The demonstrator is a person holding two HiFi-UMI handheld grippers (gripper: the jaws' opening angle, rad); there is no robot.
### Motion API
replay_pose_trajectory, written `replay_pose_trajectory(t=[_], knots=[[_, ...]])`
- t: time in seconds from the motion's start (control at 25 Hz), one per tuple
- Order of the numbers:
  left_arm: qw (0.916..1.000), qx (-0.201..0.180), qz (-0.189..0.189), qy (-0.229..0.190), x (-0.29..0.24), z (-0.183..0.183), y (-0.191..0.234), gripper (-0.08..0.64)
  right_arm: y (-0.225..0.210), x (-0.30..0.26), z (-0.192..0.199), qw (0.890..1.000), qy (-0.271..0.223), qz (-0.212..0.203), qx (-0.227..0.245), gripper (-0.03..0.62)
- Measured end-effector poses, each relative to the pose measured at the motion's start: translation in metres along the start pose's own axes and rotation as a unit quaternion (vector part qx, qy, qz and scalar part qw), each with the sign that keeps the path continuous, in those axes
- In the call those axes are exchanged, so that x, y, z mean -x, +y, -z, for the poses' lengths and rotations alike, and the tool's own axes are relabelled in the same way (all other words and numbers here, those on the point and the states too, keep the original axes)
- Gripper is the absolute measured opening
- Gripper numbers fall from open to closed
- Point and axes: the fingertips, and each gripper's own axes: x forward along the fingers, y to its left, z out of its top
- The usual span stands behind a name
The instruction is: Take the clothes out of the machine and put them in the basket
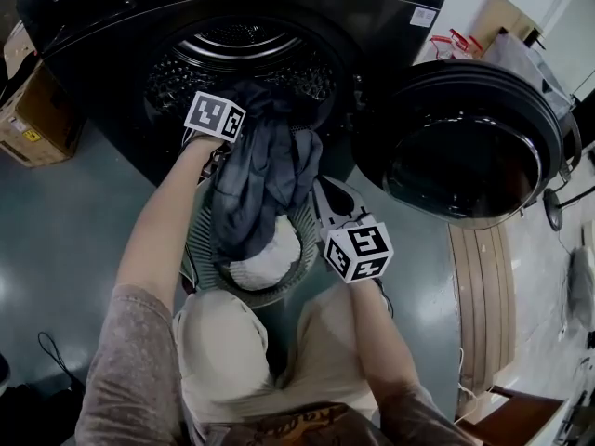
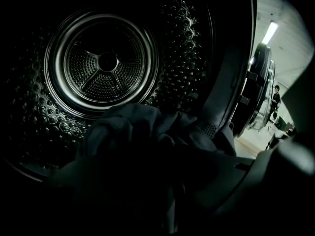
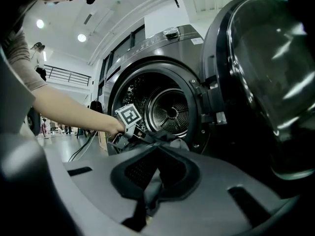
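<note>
A dark grey-blue garment (image 1: 260,170) hangs from the machine's drum mouth (image 1: 244,54) down into the grey slatted basket (image 1: 310,240). The left gripper (image 1: 221,151) sits at the drum's lip on the garment's upper end. In the left gripper view the bunched cloth (image 2: 147,132) fills the space between its dark jaws (image 2: 157,200). The right gripper (image 1: 327,198) is over the basket's right rim. In the right gripper view its jaws (image 3: 150,195) are shut on a grey strip of the same cloth (image 3: 152,181), and the left gripper (image 3: 130,134) shows ahead at the drum mouth.
The round machine door (image 1: 465,142) stands swung open on the right. A white item (image 1: 265,260) lies in the basket under the garment. A cardboard box (image 1: 33,110) sits on the floor at left, a wooden board (image 1: 483,286) at right. The person's knees (image 1: 223,342) flank the basket.
</note>
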Motion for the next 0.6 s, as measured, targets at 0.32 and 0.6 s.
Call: replay_pose_trajectory(t=[0.32, 0.6], knots=[[0.9991, -0.016, -0.029, -0.028, 0.017, 0.001, -0.008, 0.060, -0.005, 0.003, 0.003, 1.000, 0.005, 0.006, 0.000, -0.003], [0.9984, -0.022, 0.004, -0.053, 0.056, 0.010, -0.036, 0.051, -0.009, 0.002, 0.005, 1.000, 0.006, 0.010, -0.006, -0.003]])
